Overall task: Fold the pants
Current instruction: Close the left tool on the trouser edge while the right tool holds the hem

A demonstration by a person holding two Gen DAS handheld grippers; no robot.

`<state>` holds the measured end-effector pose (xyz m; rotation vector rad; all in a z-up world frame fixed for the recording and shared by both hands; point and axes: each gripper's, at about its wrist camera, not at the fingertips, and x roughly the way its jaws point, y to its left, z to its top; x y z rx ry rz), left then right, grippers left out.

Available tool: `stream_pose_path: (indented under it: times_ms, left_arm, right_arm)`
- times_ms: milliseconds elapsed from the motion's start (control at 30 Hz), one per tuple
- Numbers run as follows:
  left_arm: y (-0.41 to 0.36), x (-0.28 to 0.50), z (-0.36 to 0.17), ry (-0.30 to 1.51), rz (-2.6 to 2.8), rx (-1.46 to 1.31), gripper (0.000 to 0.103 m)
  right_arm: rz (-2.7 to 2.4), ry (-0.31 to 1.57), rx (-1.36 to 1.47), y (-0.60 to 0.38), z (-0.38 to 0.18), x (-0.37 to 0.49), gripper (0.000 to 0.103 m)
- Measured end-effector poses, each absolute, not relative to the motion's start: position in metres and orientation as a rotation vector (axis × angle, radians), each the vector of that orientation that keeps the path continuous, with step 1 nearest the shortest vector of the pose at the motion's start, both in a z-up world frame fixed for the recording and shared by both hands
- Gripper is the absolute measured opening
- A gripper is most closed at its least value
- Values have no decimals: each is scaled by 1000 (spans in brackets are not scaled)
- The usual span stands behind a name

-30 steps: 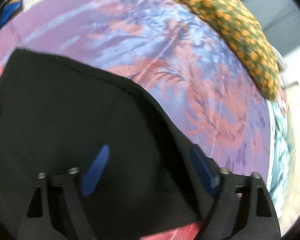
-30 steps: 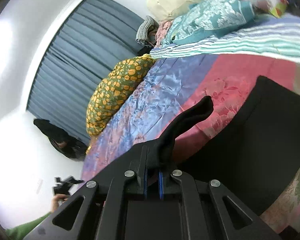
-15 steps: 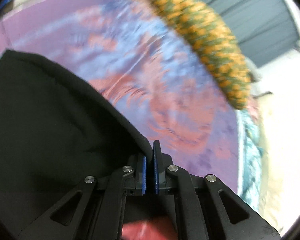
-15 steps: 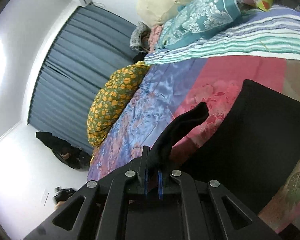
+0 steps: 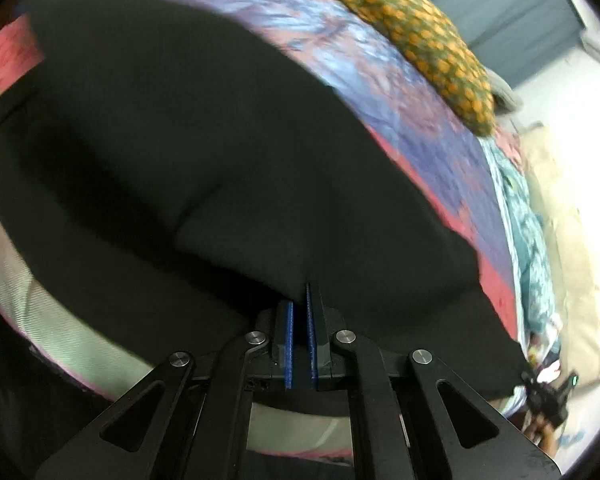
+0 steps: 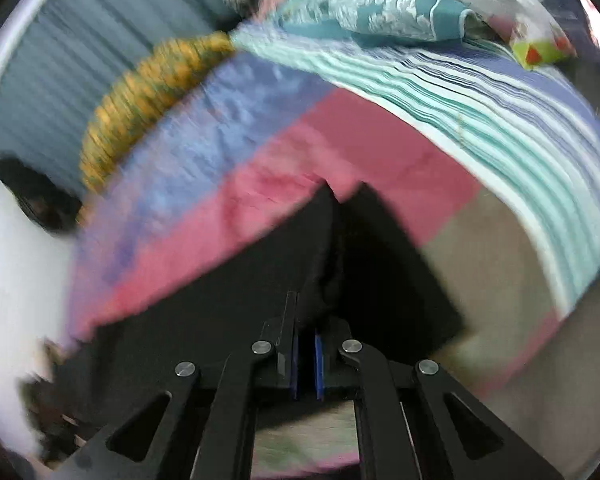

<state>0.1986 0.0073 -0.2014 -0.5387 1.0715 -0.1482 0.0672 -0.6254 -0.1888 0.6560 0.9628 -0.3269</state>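
The black pants (image 5: 204,152) lie spread on a patchwork bedspread (image 5: 380,80). My left gripper (image 5: 299,300) is shut on a fold of the black cloth, which bulges up in front of the blue pads. In the right wrist view the pants (image 6: 364,264) run forward from my right gripper (image 6: 307,320), which is shut on a bunched edge of them. That view is motion-blurred.
A yellow-patterned green pillow (image 5: 416,40) lies at the far side of the bed, also in the right wrist view (image 6: 140,92). A teal cushion (image 6: 372,12), a striped blanket (image 6: 480,92) and a plastic packet (image 6: 512,16) lie at the far right. Grey curtains (image 6: 80,36) hang behind.
My left gripper closed on the pants and pulled the cloth across the bed. My right gripper, still holding its edge, swung down and over, so the pants now lie beneath it.
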Motion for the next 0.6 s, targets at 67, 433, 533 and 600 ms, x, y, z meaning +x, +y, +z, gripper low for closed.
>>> stream_pose_path:
  times_ms: [67,433,533,600]
  left_arm:
    - [-5,205,-190,1045,-166,-473,4]
    - [-8,185,-197,1039,-152,-422,3]
    - [-9,183,-192,1025,-138,-414,3]
    - [-10,179,-189,1016,-130,-412,3]
  right_arm:
    - [-345,1025,594,-630,-189,74,6]
    - [-382,1129,365,-620,-200,78,6]
    - [-388,1099,388,-622,-192,69,6]
    - [-391,1087,394,-621,-188,65,6]
